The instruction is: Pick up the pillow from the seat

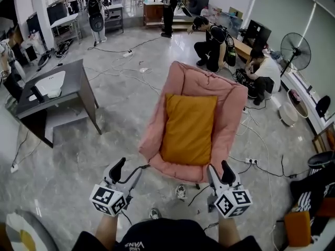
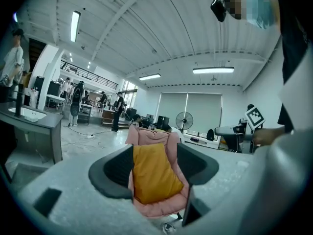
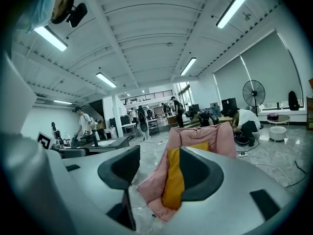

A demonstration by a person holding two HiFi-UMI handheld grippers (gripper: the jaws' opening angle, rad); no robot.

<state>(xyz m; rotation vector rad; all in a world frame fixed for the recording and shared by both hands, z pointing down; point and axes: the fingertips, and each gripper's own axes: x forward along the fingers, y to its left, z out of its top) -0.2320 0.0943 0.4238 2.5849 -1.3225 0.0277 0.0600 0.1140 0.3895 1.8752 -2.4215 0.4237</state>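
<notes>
A mustard-yellow pillow (image 1: 188, 128) leans upright against the back of a pink padded chair (image 1: 230, 114) in the middle of the floor. Both grippers hover side by side in front of the chair, short of its front edge. My left gripper (image 1: 127, 171) is open with nothing between its fingers. My right gripper (image 1: 220, 172) is open and empty too. In the left gripper view the pillow (image 2: 151, 173) and chair (image 2: 146, 133) show between the spread jaws of the left gripper (image 2: 154, 170). The right gripper (image 3: 159, 173) frames the pillow (image 3: 173, 182) and chair (image 3: 203, 136) from the side.
A grey desk (image 1: 63, 85) stands to the left of the chair. Two people crouch behind the chair (image 1: 212, 43) near a floor fan (image 1: 294, 48). Cables and a power strip (image 1: 251, 161) lie on the floor to the right. An orange box (image 1: 297, 227) sits at lower right.
</notes>
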